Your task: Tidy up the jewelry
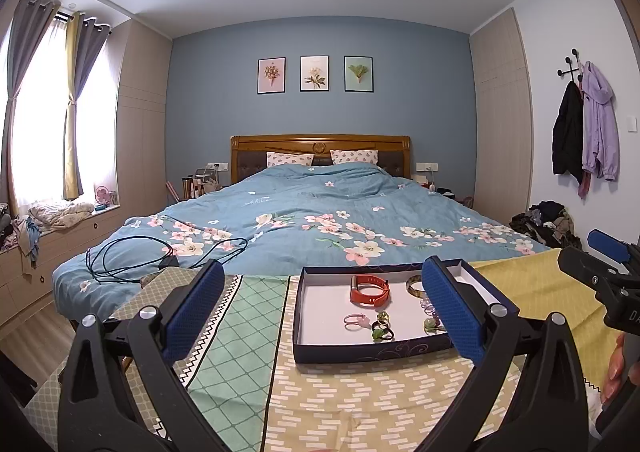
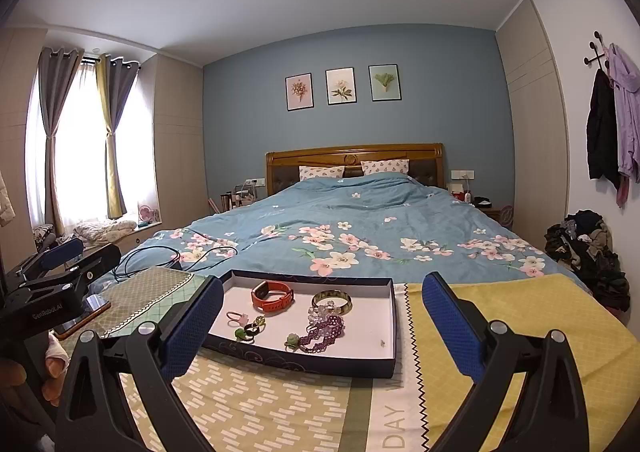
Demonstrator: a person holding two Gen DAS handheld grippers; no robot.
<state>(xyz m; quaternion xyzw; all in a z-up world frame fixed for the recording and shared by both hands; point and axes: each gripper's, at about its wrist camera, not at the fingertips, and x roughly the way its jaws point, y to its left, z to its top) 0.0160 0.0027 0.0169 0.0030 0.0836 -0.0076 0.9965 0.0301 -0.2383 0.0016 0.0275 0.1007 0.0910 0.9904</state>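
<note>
Left gripper (image 1: 324, 308): jaws spread wide, nothing between the blue pads (image 1: 452, 312); it hangs above the cloth with the tray's near left corner between its fingers. In the right view it shows at the far left edge (image 2: 60, 264), beside a phone.
Right gripper (image 2: 320, 328): jaws also wide apart and empty; the tray lies between its fingers, closer to the left one. In the left view it shows at the far right edge (image 1: 608, 264).
Hands: fingertips of one hand (image 1: 616, 368) show at the right edge of the left view; fingertips of the other (image 2: 52, 368) at the left edge of the right view.
Cloth (image 2: 256, 408): patchwork of yellow, green and tan under both grippers, covering the surface just ahead.
Tray (image 2: 390, 316): dark blue, shallow, white inside, lying flat on the cloth.
Watch (image 2: 273, 296): orange band, far left part of the tray.
Bangle (image 2: 332, 299): gold-green, just right of the watch.
Beads (image 2: 324, 328): purple strands heaped mid-tray, nearer than the bangle.
Rings (image 2: 250, 329): small green, pink and dark pieces along the tray's near left side.
Phone (image 2: 86, 314): on the cloth, left of the tray.
Bed (image 1: 320, 220): blue floral quilt beyond the cloth, a dark cable (image 1: 160, 252) coiled at its near left.
Far wall: three flower prints (image 1: 315, 73) above the headboard.
</note>
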